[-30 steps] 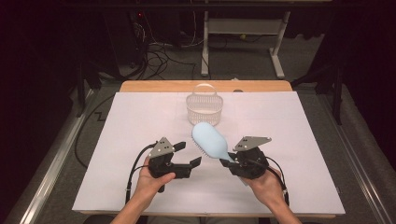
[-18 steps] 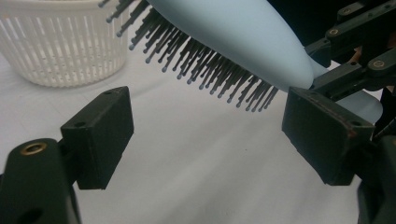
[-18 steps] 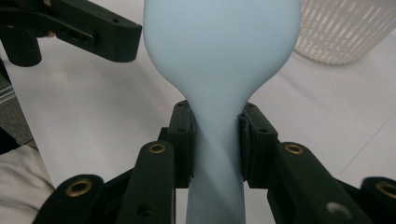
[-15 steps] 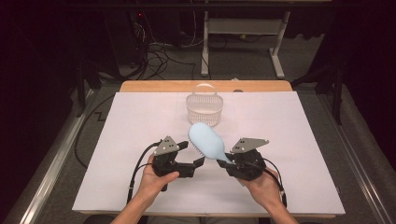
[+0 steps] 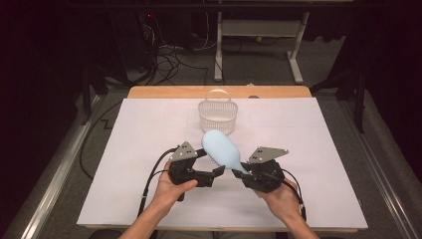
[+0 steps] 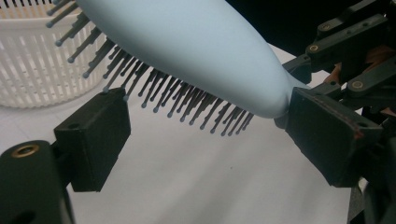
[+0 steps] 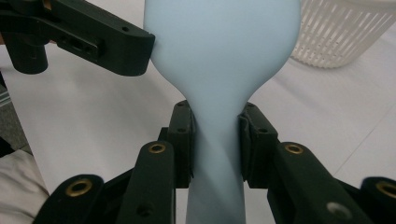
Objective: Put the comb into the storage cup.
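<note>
Right gripper view looks straight up the pale blue hairbrush [image 7: 219, 60]: the right gripper [image 7: 217, 140] has its two pads clamped on the narrow neck of the handle, one pad on each side, with the oval head widening above them. In the high view the same brush [image 5: 222, 149] is held up off the white sheet covering the tabletop [image 5: 124, 164], near the middle of the front half, its head angled away from the person toward the white slatted plastic basket [image 5: 218, 112] that stands near the far edge.

The left gripper [image 5: 211, 175] sits just beside the brush on the person's left. In the left gripper view its jaws stand apart under the bristle side: one pad is just below the outermost bristles [image 6: 154, 91], perhaps brushing their tips, the other close beside the neck, and neither presses on the brush body. Its jaws have just been opening, with the bristled underside of the head between them.

As for handling, the brush looks like a light, hollow-feeling plastic piece, rigid in back and handle. The smooth matte shell tapers, so a grip on the neck could slide toward the thin end if it slackens; the waist where the right pads now sit is probably the surest hold. The bristles will give and splay under pressure, so pinching across them would be a soft, uncertain hold. The head's hard rim would take a second grip better.
</note>
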Motion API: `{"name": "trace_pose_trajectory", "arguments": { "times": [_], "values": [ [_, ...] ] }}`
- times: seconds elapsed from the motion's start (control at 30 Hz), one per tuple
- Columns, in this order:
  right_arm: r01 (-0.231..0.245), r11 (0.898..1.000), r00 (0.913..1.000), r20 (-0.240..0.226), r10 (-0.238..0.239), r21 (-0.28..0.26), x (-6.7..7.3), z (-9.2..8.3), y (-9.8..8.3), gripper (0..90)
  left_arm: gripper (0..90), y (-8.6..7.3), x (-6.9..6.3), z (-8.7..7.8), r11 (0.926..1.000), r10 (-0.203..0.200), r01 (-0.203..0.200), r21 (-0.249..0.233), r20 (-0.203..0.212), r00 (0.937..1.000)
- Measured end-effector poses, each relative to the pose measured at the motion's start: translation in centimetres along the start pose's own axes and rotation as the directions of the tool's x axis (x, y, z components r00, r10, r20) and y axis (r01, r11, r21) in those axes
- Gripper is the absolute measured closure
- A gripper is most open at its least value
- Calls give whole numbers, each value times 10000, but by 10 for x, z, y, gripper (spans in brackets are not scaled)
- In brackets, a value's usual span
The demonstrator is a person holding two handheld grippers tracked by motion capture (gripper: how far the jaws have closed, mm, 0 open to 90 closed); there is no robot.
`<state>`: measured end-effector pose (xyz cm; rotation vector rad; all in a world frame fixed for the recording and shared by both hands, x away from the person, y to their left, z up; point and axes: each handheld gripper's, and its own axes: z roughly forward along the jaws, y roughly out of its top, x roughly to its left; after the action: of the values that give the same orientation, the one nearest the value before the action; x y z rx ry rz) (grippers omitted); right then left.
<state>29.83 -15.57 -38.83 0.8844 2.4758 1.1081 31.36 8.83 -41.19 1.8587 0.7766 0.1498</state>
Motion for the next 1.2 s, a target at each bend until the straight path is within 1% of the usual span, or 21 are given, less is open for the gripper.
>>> {"name": "trace_pose_trajectory", "arguments": {
  "times": [0.07, 0.2, 0.33, 0.4, 0.5, 0.53, 0.63, 0.73, 0.83, 1.0, 1.07, 1.13, 1.2],
  "values": [
    [-48, 10000, 10000, 6, 48, -12, 1, 0, 1, 709, 148, 2, -1, 3, 10000, 21, -21, -19, 80, 10000],
    [64, 9999, 10000, -29, -64, -122, 4, 0, 1, 710, 130, 6, -4, 11, 9999, 86, -88, 93, 218, 9997],
    [79, 9999, 10000, -45, -80, -153, 4, -1, 1, 710, 118, 10, -6, 16, 10000, -72, 73, -29, 317, 9995],
    [50, 9999, 10000, -65, -51, -141, 4, 0, 1, 710, 117, 11, -6, 19, 9999, -137, 137, -2, 380, 9992],
    [190, 9998, 9998, -19, -190, 11, 8, 3, 1, 710, 117, 10, -6, 21, 9998, -175, 174, 16, 350, 9992],
    [254, 9997, 9997, -30, -254, 29, 9, 5, 0, 710, 126, 10, -6, 21, 9998, -200, 199, 18, 364, 9991],
    [213, 9997, 9998, -51, -212, 115, 9, 8, 0, 711, 170, 10, -6, 21, 9996, -245, 249, -113, 321, 9992],
    [278, 9994, 9996, 10, -278, 204, 8, 9, -2, 711, 221, 11, -5, 21, 9993, -364, 368, -64, 463, 9983],
    [269, 9992, 9996, 35, -270, 290, 7, 11, -3, 711, 249, 11, -5, 21, 9994, -338, 339, -7, 522, 9981],
    [332, 9988, 9994, 93, -335, 350, 7, 12, -2, 711, 289, 11, -5, 18, 9996, -253, 259, -89, 639, 9976],
    [434, 9984, 9990, 106, -438, 376, 8, 11, -2, 712, 305, 11, -7, 17, 9998, -213, 214, -2, 675, 9975],
    [524, 9979, 9985, 107, -528, 388, 8, 11, -2, 712, 312, 12, -6, 15, 9998, -172, 162, 133, 802, 9966],
    [515, 9979, 9986, 85, -519, 393, 8, 11, -1, 712, 318, 11, -5, 14, 9998, -127, 113, 165, 825, 9965]
  ]
}}
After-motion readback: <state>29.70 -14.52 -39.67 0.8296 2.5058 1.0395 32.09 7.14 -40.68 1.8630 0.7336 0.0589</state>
